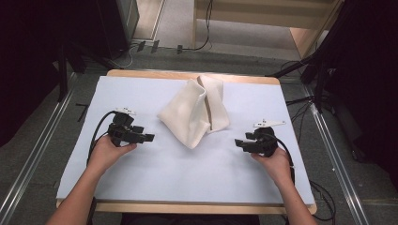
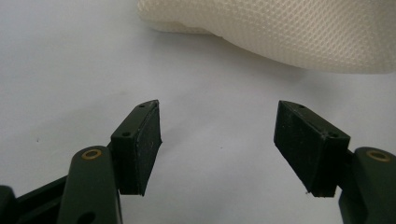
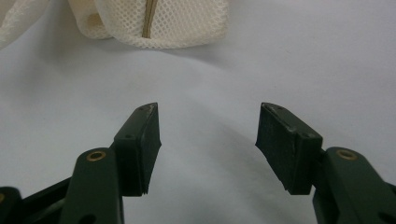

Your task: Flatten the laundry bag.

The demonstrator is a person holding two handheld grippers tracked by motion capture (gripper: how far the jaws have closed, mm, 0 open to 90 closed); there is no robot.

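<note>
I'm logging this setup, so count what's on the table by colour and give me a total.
Cream white: 1, the mesh cloth, crumpled at the middle of the table.
Black: 2, the left gripper and the right gripper, both open and apart from the cloth.
Total: 3

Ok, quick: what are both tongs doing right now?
Left tongs: open, holding nothing, short of the white mesh cloth.
Right tongs: open, holding nothing, also apart from the cloth.
</note>
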